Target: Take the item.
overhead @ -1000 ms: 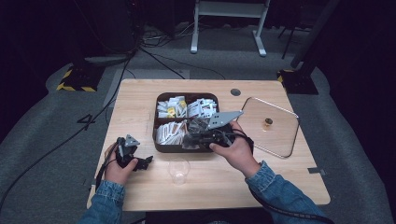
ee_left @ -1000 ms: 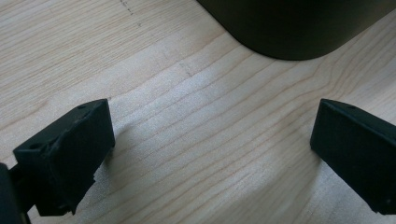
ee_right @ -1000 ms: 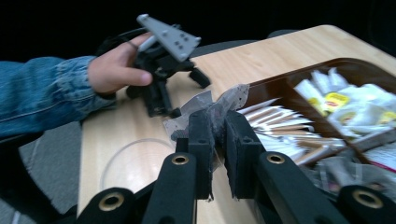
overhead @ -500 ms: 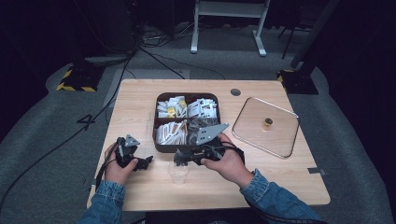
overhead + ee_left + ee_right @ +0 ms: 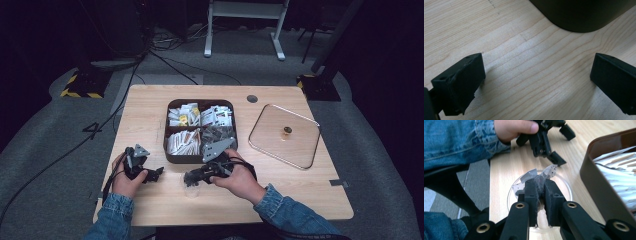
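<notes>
- Since a second ago, the right gripper [image 5: 539,192] has come away from the brown tray [image 5: 200,156] and sunk toward the person, and it now hangs over a small clear dish [image 5: 565,185] on the table [image 5: 150,107]; the left gripper [image 5: 156,173] has kept its place.
- Pinched tight between the right gripper's jaws is a small translucent packet [image 5: 549,171] with dark specks, its crumpled top sticking up past the jaw tips, directly above the dish. The jaws are closed on it, probably so the thin film cannot slip on the way down.
- Judging by the position, the dish stands close to the person's edge of the table, just in front of the tray, so the carry from tray to dish is short.
- In the left gripper view the left jaws stand wide apart with only bare wood between them, holding nothing; the gripper rests near the tray's front left corner, likely parked out of the way.
- Four compartments divide the tray, which holds white sachets [image 5: 182,115], paper-wrapped sticks [image 5: 184,141] and darker packets [image 5: 216,133].
- Set aside on the table to the right, well apart from the tray, lies a square lid [image 5: 285,135] with a small knob, leaving the compartments open to reach.
- No brand, label or writing can be read; print on the sachets is too small to make out.
</notes>
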`<move>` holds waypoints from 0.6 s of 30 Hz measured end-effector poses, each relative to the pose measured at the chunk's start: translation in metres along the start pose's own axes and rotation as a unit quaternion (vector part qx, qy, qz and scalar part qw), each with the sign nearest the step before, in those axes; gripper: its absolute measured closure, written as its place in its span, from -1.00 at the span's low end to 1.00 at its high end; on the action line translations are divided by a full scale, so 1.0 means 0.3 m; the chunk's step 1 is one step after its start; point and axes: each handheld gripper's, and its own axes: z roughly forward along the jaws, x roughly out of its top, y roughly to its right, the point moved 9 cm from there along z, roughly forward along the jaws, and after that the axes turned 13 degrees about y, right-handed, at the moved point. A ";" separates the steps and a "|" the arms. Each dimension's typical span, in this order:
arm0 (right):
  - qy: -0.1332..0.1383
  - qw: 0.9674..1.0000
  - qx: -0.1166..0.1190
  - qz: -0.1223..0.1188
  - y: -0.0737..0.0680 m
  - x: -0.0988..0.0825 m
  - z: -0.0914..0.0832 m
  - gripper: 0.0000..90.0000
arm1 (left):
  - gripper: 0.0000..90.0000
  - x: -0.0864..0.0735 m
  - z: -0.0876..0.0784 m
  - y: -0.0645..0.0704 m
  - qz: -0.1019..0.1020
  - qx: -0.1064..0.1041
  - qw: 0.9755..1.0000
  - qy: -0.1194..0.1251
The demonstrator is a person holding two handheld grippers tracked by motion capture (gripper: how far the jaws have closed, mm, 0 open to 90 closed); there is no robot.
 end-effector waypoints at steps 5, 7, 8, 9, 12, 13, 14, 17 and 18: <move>-0.002 1.000 -0.016 -0.014 0.002 -0.003 0.011 0.53 | -1.00 0.000 0.000 0.000 0.000 0.000 1.000 0.000; -0.002 1.000 -0.021 -0.015 0.005 -0.004 0.011 0.42 | -1.00 0.000 0.000 0.000 0.000 0.000 1.000 0.000; -0.002 1.000 -0.022 -0.016 0.007 -0.006 0.010 0.40 | -1.00 0.000 0.000 0.000 0.000 0.000 1.000 0.000; -0.002 1.000 -0.024 -0.016 0.008 -0.007 0.009 0.37 | -1.00 0.000 0.000 0.000 0.000 0.000 1.000 0.000; 0.001 0.999 -0.025 -0.019 0.010 -0.007 0.007 0.29 | -1.00 0.000 0.000 0.000 0.000 0.000 1.000 0.000; 0.001 0.999 -0.027 -0.022 0.011 -0.006 0.007 0.25 | -1.00 0.000 0.000 0.000 0.000 0.000 1.000 0.000; 0.002 0.999 -0.029 -0.025 0.013 -0.005 0.007 0.22 | -1.00 0.000 0.000 0.000 0.000 0.000 1.000 0.000; 0.006 0.999 -0.034 -0.028 0.016 0.001 0.006 0.14 | -1.00 0.002 0.003 -0.002 0.001 0.001 1.000 0.001; 0.009 0.999 -0.035 -0.028 0.017 0.004 0.005 0.11 | -1.00 0.004 0.005 -0.004 0.001 0.003 1.000 0.002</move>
